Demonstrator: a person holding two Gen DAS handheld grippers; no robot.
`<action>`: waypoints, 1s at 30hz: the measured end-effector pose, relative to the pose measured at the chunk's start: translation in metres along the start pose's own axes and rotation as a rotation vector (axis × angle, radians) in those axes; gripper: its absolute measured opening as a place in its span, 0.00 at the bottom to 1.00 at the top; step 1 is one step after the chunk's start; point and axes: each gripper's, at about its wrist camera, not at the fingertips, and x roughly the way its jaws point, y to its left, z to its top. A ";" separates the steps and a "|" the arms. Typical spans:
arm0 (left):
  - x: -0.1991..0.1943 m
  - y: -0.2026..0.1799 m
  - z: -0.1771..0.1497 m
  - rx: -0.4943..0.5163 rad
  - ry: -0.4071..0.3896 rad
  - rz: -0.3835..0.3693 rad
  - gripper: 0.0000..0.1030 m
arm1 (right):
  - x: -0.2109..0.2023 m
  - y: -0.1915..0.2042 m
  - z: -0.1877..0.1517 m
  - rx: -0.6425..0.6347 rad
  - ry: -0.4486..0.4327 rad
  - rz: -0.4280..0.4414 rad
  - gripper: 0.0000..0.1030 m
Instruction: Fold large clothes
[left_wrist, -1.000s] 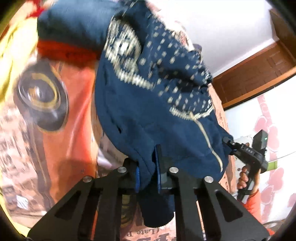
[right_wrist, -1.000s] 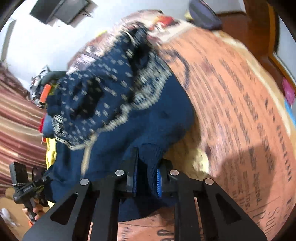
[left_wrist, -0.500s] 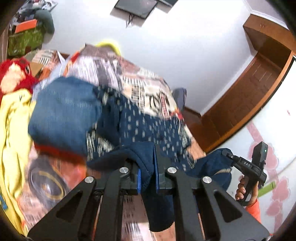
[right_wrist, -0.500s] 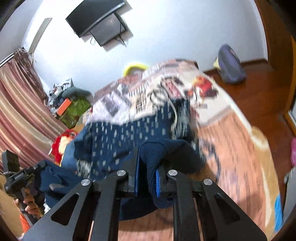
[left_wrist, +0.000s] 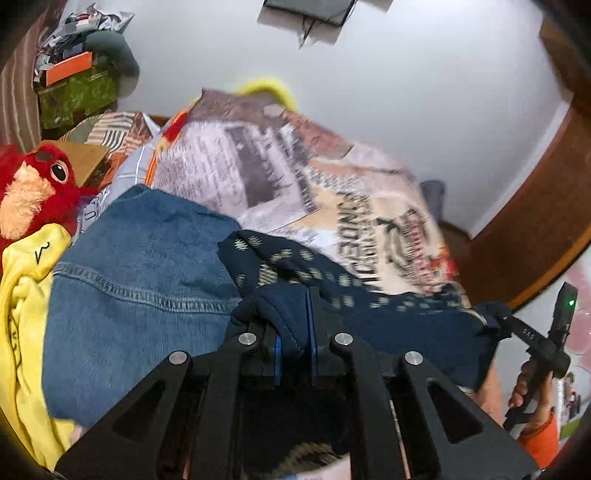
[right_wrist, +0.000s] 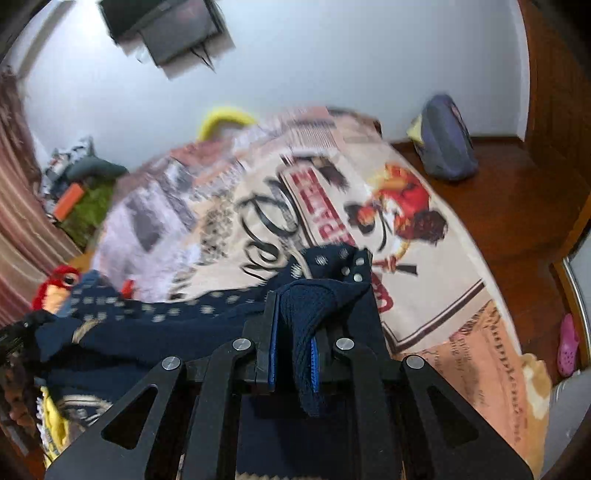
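A navy knit sweater (left_wrist: 399, 325) with cream dots hangs stretched between my two grippers above the bed. My left gripper (left_wrist: 293, 332) is shut on a bunched navy edge of it. My right gripper (right_wrist: 293, 332) is shut on the opposite edge of the sweater (right_wrist: 147, 328), whose ribbed hem hangs down between the blue pads. In the left wrist view the right gripper (left_wrist: 495, 319) shows at far right, pinching the sweater's other corner, with the person's hand (left_wrist: 532, 387) on its handle. Most of the sweater's body hangs below, hidden by the gripper frames.
The bed (right_wrist: 424, 277) carries a newspaper-print cover. Folded blue jeans (left_wrist: 140, 295), a yellow garment (left_wrist: 22, 332) and a red plush toy (left_wrist: 33, 184) lie at its left. A grey backpack (right_wrist: 447, 144) sits on the wooden floor. A dark screen (right_wrist: 162, 33) hangs on the white wall.
Both grippers have swung up and forward with the sweater, from looking down at the heaped sweater on the bed to looking across it. The sweater has pulled out between them.
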 end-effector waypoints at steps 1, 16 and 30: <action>0.009 0.002 0.000 0.001 0.014 0.016 0.11 | 0.010 -0.004 -0.001 0.016 0.030 -0.004 0.12; -0.007 -0.010 -0.022 0.198 0.096 0.078 0.63 | -0.033 0.012 -0.031 -0.148 0.017 -0.227 0.59; -0.025 -0.070 -0.083 0.515 0.079 0.130 0.75 | -0.041 0.046 -0.073 -0.174 0.097 0.034 0.60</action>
